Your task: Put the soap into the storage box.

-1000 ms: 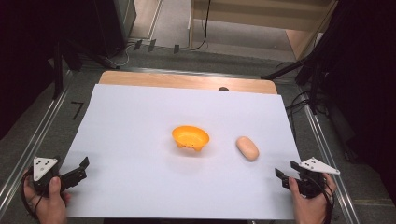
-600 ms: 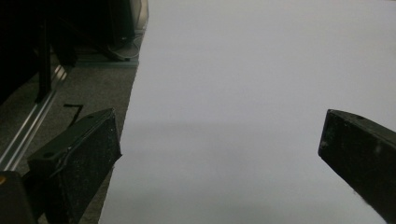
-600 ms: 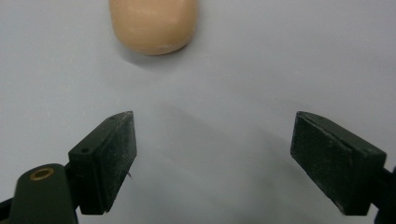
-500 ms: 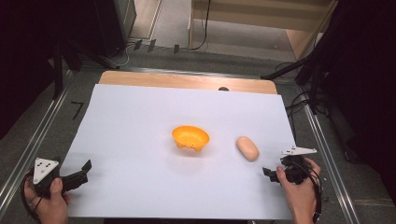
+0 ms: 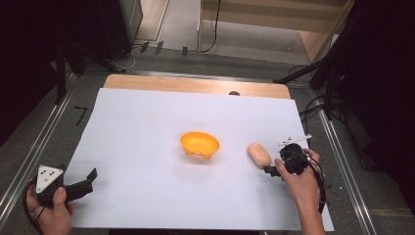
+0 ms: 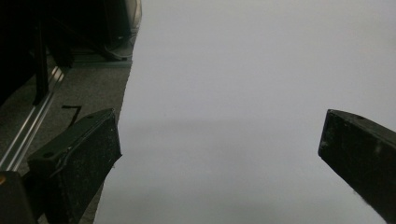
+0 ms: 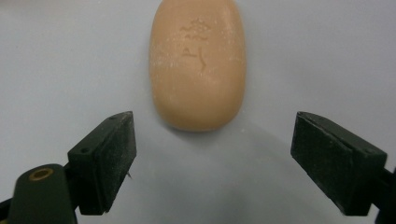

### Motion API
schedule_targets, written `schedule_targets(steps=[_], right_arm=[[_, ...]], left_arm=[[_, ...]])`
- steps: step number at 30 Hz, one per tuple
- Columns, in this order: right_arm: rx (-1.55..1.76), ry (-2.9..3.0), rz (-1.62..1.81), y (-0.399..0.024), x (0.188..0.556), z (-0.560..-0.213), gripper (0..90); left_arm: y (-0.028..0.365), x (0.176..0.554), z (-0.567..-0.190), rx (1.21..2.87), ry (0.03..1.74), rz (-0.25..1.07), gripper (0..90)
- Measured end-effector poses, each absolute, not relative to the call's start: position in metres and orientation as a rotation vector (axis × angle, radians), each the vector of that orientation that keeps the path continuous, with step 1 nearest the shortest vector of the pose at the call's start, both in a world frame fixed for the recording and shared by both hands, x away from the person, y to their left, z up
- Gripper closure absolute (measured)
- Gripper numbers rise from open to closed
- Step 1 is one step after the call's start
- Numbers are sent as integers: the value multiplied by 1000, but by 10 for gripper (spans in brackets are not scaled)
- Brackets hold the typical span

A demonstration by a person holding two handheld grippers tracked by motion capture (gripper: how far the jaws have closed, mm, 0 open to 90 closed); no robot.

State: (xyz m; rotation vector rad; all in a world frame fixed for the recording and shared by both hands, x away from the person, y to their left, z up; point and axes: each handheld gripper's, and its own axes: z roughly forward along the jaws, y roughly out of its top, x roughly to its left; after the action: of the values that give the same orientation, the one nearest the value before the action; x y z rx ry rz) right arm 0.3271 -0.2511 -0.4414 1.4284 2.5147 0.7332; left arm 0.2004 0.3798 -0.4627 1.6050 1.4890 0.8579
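A peach-coloured bar of soap (image 5: 259, 154) lies on the white sheet (image 5: 147, 122), right of an orange bowl (image 5: 199, 144) that stands mid-sheet. My right gripper (image 5: 269, 170) sits just to the soap's right and near side, pointing at it. In the right gripper view the soap (image 7: 197, 65) lies just beyond the black pads (image 7: 107, 158), and the right gripper (image 7: 212, 149) is open; its jaws have just been opening, with nothing between them. My left gripper (image 5: 89, 180) rests at the sheet's near left corner, open and empty, with bare sheet between its jaws (image 6: 219, 140).
A wooden board edge (image 5: 195, 84) shows past the sheet's far side. Metal rails (image 5: 39, 142) run along both sides of the table. Dark stands and cables crowd the far left and right. A cable (image 5: 320, 186) trails from the right gripper.
The right hand has moved in from the sheet's right edge toward the soap, and its gripper now points at it. The left hand has stayed put.
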Motion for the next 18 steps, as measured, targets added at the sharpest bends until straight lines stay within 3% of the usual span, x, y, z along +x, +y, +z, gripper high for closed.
schedule_targets(steps=[18], right_arm=[[1517, 2574, 576, -213, 366, -449, 179]], left_arm=[[380, 201, -463, 1612, 1487, 848, 0]])
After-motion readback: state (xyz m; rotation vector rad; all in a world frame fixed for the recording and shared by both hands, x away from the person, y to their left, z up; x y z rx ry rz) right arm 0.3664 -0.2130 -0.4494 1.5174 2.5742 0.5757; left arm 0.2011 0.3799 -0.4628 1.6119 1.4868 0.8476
